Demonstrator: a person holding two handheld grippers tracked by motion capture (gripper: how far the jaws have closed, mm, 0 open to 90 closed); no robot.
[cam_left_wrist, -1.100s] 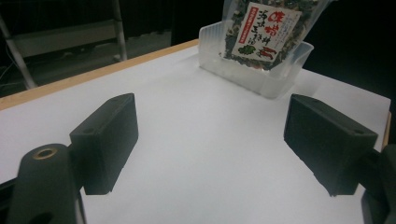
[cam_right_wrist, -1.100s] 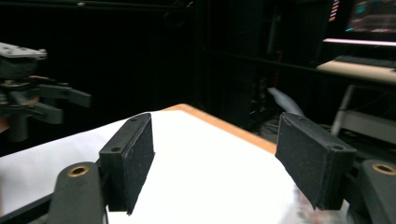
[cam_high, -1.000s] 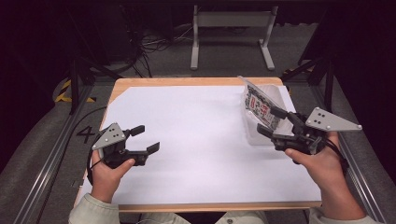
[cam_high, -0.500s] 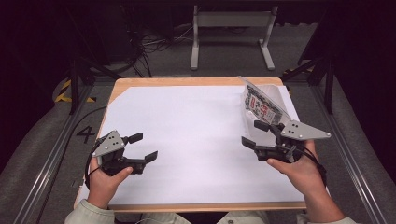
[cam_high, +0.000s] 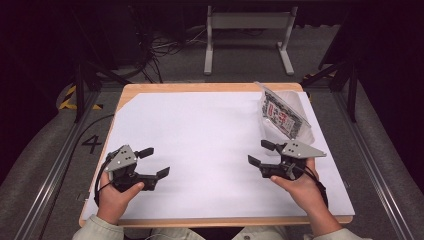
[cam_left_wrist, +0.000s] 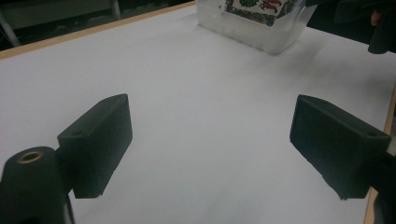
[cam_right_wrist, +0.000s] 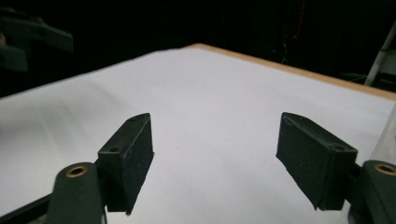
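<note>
A clear plastic container with a red, white and green printed packet inside stands at the table's far right; it also appears at the top of the left gripper view. My left gripper rests low at the table's front left, open, with nothing between its jaws. My right gripper hovers at the front right, just short of the container, open and empty. The two grippers point toward each other across the sheet.
A white sheet covers the wooden table. A metal stand and cables lie on the dark floor beyond the far edge. Rails run along both sides of the table, and a "4" mark sits on the left.
My right gripper has drawn back from the container toward the front edge and inward. My left gripper has slid slightly nearer the front edge. Both stay open.
</note>
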